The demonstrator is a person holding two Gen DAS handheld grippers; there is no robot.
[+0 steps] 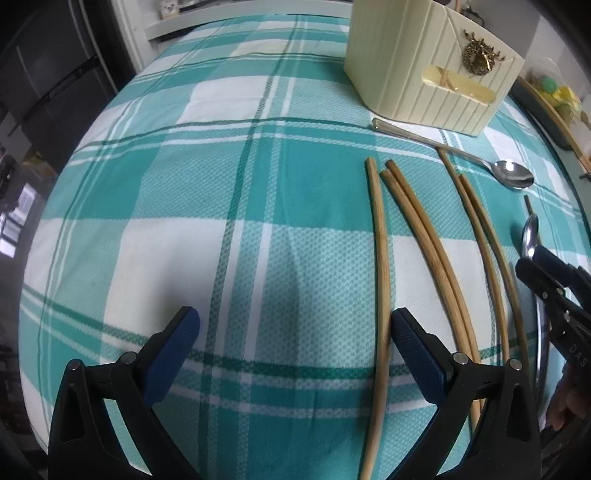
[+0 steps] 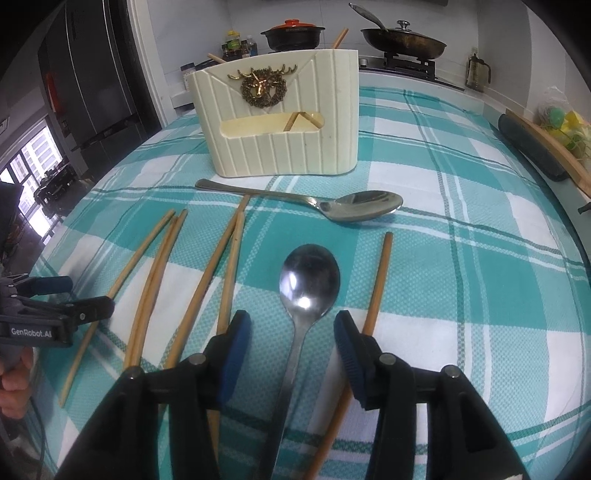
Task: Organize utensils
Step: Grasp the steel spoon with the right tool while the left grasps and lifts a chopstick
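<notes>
A cream utensil holder (image 2: 280, 122) with a gold deer emblem stands on the checked teal cloth; it also shows in the left wrist view (image 1: 424, 62). Two chopsticks stand inside it. A metal spoon (image 2: 310, 280) lies between the fingers of my open right gripper (image 2: 291, 332), handle toward me. A second spoon (image 2: 332, 205) lies crosswise in front of the holder. Several wooden chopsticks (image 2: 155, 280) lie on the cloth, one (image 2: 376, 291) right of the near spoon. My left gripper (image 1: 295, 328) is open, its right finger beside a chopstick (image 1: 380, 280).
A dark case on a wooden board (image 2: 535, 147) lies at the table's right edge. A stove with a clay pot (image 2: 293, 35) and a pan (image 2: 402, 40) is behind the table. A black fridge (image 2: 92, 81) stands at the left.
</notes>
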